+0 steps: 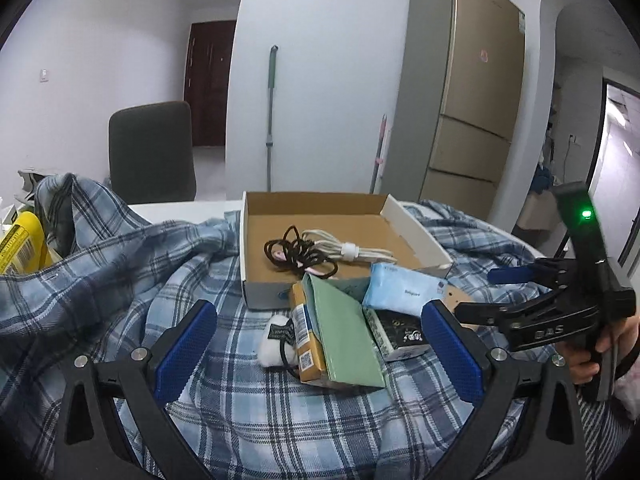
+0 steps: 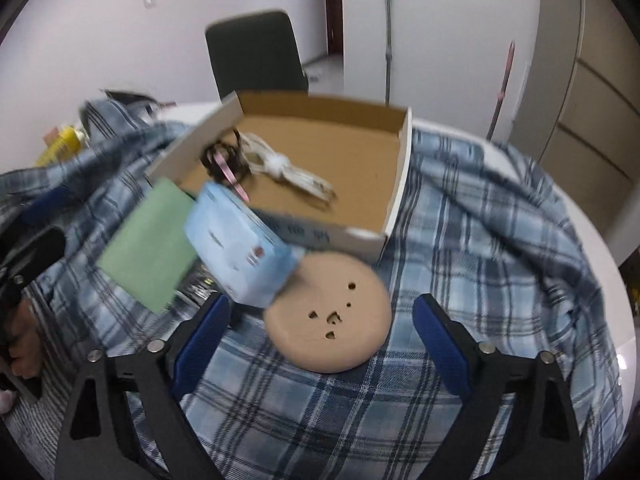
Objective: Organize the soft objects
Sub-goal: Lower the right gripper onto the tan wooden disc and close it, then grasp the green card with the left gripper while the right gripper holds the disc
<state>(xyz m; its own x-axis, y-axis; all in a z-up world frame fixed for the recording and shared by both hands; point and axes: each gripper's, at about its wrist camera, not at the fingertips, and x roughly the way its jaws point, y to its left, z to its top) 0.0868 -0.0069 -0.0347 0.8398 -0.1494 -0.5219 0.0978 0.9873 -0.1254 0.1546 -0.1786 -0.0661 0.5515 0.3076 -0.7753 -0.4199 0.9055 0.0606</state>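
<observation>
An open cardboard box (image 1: 256,240) (image 2: 400,184) sits on a blue plaid cloth (image 1: 260,420) (image 2: 460,240). It holds dark hair ties (image 1: 298,254) (image 2: 220,156) and a bundled white cable (image 1: 352,250) (image 2: 292,174). In front of the box lie a light blue tissue pack (image 1: 404,286) (image 2: 236,248), a green pouch (image 1: 344,328) (image 2: 150,244), a yellow-brown carton (image 1: 306,344), a white plush piece (image 1: 274,344) and a tan round pad (image 2: 332,312). My left gripper (image 1: 320,352) is open above this pile. My right gripper (image 2: 320,344) is open and empty around the tan pad; it also shows at the right of the left wrist view (image 1: 516,280).
A yellow bottle (image 1: 20,248) (image 2: 60,144) lies at the far left under bunched cloth. A dark chair (image 1: 152,156) (image 2: 256,52) stands behind the table. A tall fridge (image 1: 468,92) and a mop (image 1: 272,112) stand by the wall. The white table edge (image 2: 600,248) curves on the right.
</observation>
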